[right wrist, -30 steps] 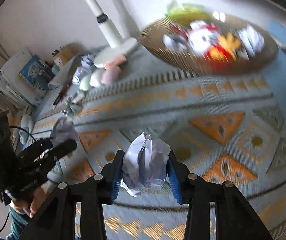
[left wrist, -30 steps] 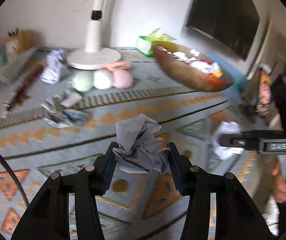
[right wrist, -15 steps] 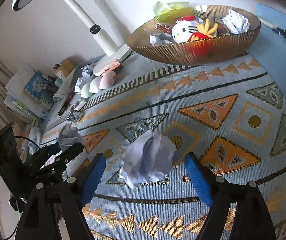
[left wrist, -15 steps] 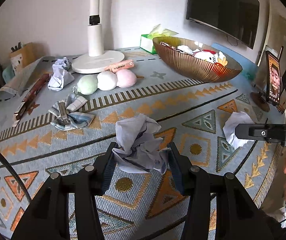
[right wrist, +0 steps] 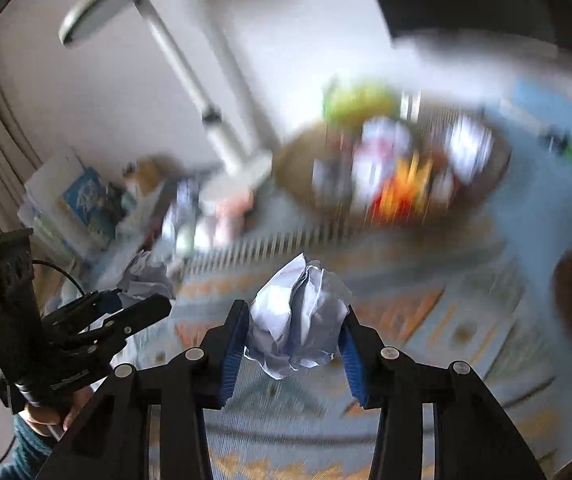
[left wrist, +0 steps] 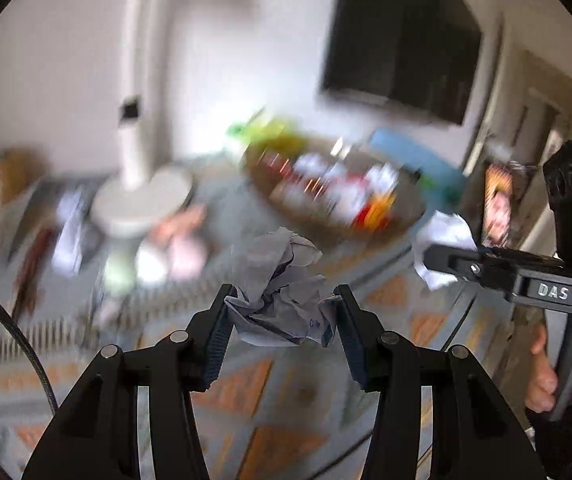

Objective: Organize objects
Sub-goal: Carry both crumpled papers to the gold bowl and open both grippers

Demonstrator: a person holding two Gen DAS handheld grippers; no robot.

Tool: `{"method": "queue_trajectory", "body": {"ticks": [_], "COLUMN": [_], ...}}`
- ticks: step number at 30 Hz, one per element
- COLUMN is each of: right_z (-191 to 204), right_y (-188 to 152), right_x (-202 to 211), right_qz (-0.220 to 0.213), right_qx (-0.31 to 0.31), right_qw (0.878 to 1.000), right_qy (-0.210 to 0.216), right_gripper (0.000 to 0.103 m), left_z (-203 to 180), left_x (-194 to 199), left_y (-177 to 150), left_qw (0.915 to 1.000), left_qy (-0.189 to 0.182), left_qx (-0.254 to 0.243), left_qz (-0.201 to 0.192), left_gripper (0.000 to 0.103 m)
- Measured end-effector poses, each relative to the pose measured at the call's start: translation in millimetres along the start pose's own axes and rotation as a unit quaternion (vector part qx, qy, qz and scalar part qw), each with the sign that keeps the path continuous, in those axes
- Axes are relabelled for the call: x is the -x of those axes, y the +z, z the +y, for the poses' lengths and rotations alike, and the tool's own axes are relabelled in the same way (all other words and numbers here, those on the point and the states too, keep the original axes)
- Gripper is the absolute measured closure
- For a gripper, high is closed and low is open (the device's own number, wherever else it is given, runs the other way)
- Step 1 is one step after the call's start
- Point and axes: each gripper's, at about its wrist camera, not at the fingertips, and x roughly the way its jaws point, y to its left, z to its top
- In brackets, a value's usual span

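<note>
My left gripper is shut on a crumpled grey paper ball, held above the patterned tablecloth. My right gripper has a crumpled white paper ball between its blue pads; its jaws are closing and the pads press on the ball. In the left wrist view the right gripper shows at the right with its white ball. The right wrist view shows the left gripper at the left with its grey ball. Beyond both lies a blurred brown bowl holding toys and paper.
A white desk lamp stands at the back left of the table, with pastel egg-shaped items and crumpled papers beside it. A green tissue box sits behind the bowl. Books are stacked at the far left. Both views are motion-blurred.
Half a second ago the right jaws stood wide with the white ball resting on the cloth; now they grip it again. Both grippers have lifted with their paper balls.
</note>
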Motion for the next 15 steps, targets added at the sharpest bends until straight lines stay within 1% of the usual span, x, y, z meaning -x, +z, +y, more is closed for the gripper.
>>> {"method": "queue_trajectory", "body": {"ticks": [2, 3, 5, 7, 9, 10, 13, 14, 15], "right_z": [-3.3, -7.3, -17.5, -26.1, -32.1, -34.9, -45.1, -47.7, -52.4], "right_y": [26.6, 44.9, 70.5, 90.0, 109.2, 115.6, 128.9, 130.6, 133.4], "right_x": [17.1, 25.9, 35.0, 37.9, 31.1, 26.3, 3.6, -2.3, -7.7], "right_qz": [-0.044, -0.073, -0.111, -0.141, -0.154, -0.154, -0.143, -0.14, -0.138], "right_qx": [0.011, 0.008, -0.009, -0.021, -0.029, -0.035, -0.052, -0.053, -0.053], "right_qw": [0.999, 0.997, 0.992, 0.987, 0.983, 0.982, 0.982, 0.982, 0.982], "right_qy": [-0.02, -0.038, -0.059, -0.074, -0.097, -0.102, -0.111, -0.113, -0.117], "right_gripper": [0.06, 0.06, 0.06, 0.059, 0.059, 0.059, 0.059, 0.059, 0.059], "left_z": [-8.3, -11.1, -13.1, -13.1, -13.4, -12.9, -10.1, -7.7, -4.0], "left_x": [-7.5, -13.3, -26.1, -42.9, -59.4, -68.7, -93.0, -98.5, -105.6], "left_y": [29.4, 41.5, 59.6, 77.5, 88.9, 93.8, 104.3, 105.9, 107.5], "left_qw": [0.9997, 0.9995, 0.9993, 0.9992, 0.9992, 0.9993, 0.9992, 0.9989, 0.9983], "left_qy": [-0.007, -0.006, -0.006, -0.018, -0.014, -0.013, -0.018, -0.019, -0.028], "left_qx": [-0.009, -0.012, -0.01, 0.0, 0.004, 0.005, 0.02, 0.027, 0.036], "left_qz": [-0.021, -0.028, -0.034, -0.036, -0.036, -0.034, -0.03, -0.033, -0.036], "left_gripper": [0.056, 0.056, 0.056, 0.056, 0.056, 0.056, 0.056, 0.053, 0.042]}}
